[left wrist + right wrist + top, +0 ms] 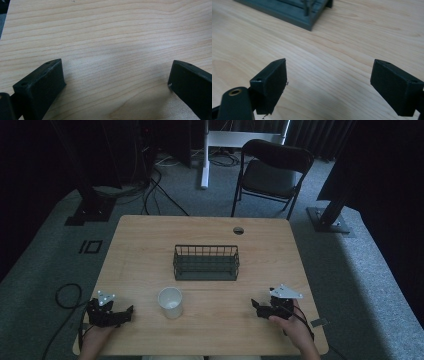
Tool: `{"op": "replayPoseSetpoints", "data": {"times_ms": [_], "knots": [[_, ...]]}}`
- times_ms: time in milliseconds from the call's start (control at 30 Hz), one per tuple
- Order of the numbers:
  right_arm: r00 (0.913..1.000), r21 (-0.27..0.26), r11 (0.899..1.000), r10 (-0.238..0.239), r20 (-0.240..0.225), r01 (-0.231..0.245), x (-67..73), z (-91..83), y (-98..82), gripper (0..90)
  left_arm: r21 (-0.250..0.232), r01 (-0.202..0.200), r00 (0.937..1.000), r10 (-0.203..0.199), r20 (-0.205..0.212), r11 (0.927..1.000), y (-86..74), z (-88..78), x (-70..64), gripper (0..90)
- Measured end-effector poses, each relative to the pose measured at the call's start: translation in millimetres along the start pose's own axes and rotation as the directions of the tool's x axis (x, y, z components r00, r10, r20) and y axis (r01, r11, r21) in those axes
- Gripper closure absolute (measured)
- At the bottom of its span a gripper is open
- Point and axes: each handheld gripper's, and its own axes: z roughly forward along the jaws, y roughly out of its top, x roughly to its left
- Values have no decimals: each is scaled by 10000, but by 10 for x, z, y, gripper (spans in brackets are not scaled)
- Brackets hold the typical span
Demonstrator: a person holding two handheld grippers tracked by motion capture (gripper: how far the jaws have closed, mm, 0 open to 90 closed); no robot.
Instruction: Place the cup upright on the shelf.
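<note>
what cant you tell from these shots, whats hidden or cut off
- White cup, high view: whether it holds anything; too small and dim.
- Wire basket, right gripper view: the top edge cuts off all but one corner.
- Left tongs, high view: too small to judge the opening; the left gripper view shows them wide apart.
- Small grey thing beside the table's right edge, high view: too small to identify.

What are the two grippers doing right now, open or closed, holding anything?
Left gripper: open, fingers spread wide over bare table, holding nothing.
Right gripper: open, holding nothing, pointed toward the wire basket.
</note>
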Motion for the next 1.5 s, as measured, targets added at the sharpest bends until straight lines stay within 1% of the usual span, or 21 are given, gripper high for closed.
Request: {"op": "replayPoseSetpoints", "data": {"times_ms": [133, 167, 233, 267, 300, 333, 367, 433, 467, 500, 533, 633, 733, 933, 967, 1000, 1033, 1233, 1300, 1400, 1500], "knots": [[9999, -186, 9998, -121, -65, 120, 61, -21, 49, 134, -3, -1, 10000, 1, -2, 10000, 0, 0, 0, 7], [9994, -250, 9993, -278, -210, 273, 98, -33, 78, 134, -2, -1, 10000, 1, 0, 10000, 0, 0, 0, 7], [9993, -313, 9991, -307, -213, 301, 118, -40, 93, 134, -3, 0, 10000, 0, 0, 10000, 0, 0, 0, 7], [9991, -395, 9989, -273, -332, 259, 140, -48, 114, 134, -3, 1, 10000, -1, 0, 10000, 0, 0, 0, 7], [9983, -459, 9982, -397, -437, 377, 174, -56, 140, 134, -4, -1, 10000, 1, -3, 10000, 0, 0, 0, 7], [9983, -459, 9982, -397, -437, 377, 174, -56, 140, 134, -4, -1, 10000, 1, -3, 10000, 0, 0, 0, 7], [9972, -488, 9980, -424, -616, 395, 221, -58, 167, 134, -6, 3, 10000, -3, -2, 10000, -1, 0, -1, 7], [9968, -509, 9978, -463, -659, 430, 242, -55, 175, 134, -2, -3, 10000, 3, -3, 10000, -1, -1, -1, 7], [9952, -463, 9972, -629, -754, 595, 283, -44, 188, 134, -2, -2, 10000, 2, 0, 10000, -1, -1, -1, 7], [9942, -521, 9971, -606, -888, 561, 321, -31, 202, 134, -2, 0, 10000, 0, 0, 10000, -1, -1, -1, 7], [9942, -521, 9971, -606, -888, 561, 321, -31, 202, 134, -2, 0, 10000, 0, 0, 10000, -1, -1, -1, 7], [9905, -566, 9961, -732, -1160, 670, 400, -6, 238, 134, -1, -10, 10000, 10, 3, 10000, -1, -1, -1, 7], [9893, -624, 9957, -763, -1247, 689, 432, 2, 257, 134, -3, -12, 10000, 12, 5, 10000, -1, -1, -1, 7], [9836, -729, 9941, -907, -1560, 801, 527, 23, 302, 134, -2, -13, 10000, 13, 5, 10000, -1, -1, -1, 7], [9809, -760, 9936, -953, -1697, 834, 560, 33, 314, 134, -3, -10, 10000, 10, 5, 10000, -1, -1, -1, 7], [9809, -760, 9936, -953, -1697, 834, 560, 33, 314, 134, -3, -10, 10000, 10, 5, 10000, -1, -1, -1, 7], [9775, -759, 9930, -1034, -1836, 908, 592, 45, 327, 134, -1, -13, 10000, 13, 5, 10000, -1, -1, -1, 7], [9719, -878, 9914, -1132, -2064, 969, 667, 76, 365, 134, -5, -7, 10000, 7, 7, 10000, -1, -1, -1, 7], [9669, -904, 9903, -1236, -2232, 1057, 717, 95, 387, 134, -4, -11, 10000, 11, 6, 10000, -1, -1, -1, 7], [9640, -926, 9894, -1307, -2314, 1119, 749, 112, 398, 134, -3, -8, 10000, 8, 7, 10000, -1, -1, -1, 7], [9571, -937, 9883, -1408, -2531, 1206, 812, 148, 416, 134, -3, -12, 10000, 12, 5, 10000, -1, -1, -1, 7]]}}
